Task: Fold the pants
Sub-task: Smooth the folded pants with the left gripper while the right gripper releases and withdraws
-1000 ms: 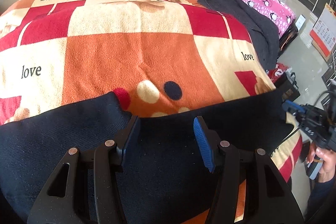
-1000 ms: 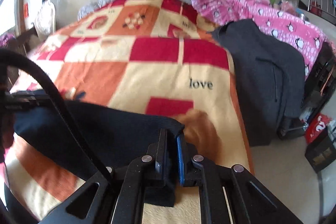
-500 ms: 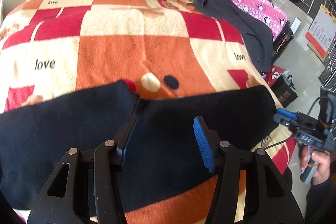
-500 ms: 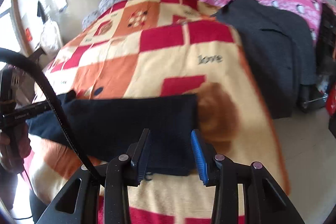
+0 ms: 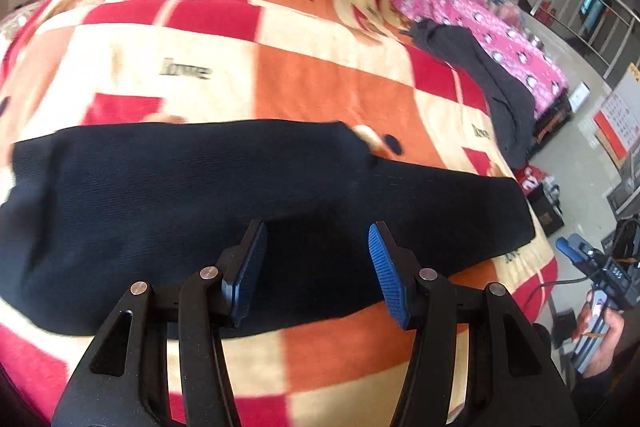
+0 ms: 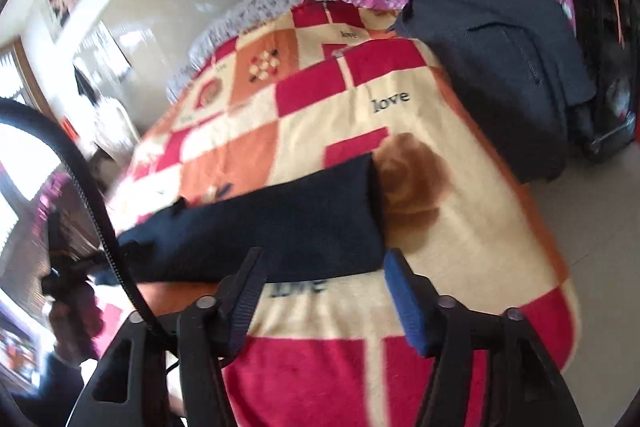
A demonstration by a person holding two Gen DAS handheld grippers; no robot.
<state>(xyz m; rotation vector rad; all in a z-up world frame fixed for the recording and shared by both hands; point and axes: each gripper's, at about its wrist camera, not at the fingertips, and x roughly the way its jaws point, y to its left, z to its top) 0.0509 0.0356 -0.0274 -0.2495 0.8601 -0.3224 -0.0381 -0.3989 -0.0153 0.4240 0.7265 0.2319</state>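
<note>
The dark pants (image 5: 240, 211) lie flat across the bed's checkered blanket (image 5: 328, 67). The left gripper (image 5: 316, 267) hangs above them with fingers apart, holding nothing. The right gripper (image 6: 324, 291) is likewise spread and empty.

— What do the tools look like?
— The left gripper (image 5: 316, 267) has black angular arms with triangular cut-outs, silver round screws at the joints and ribbed blue pads (image 5: 384, 275) on its fingers.
— And the other?
— The right gripper (image 6: 324, 295) is the same build, with a ribbed black cable (image 6: 100, 207) arching left of it.
</note>
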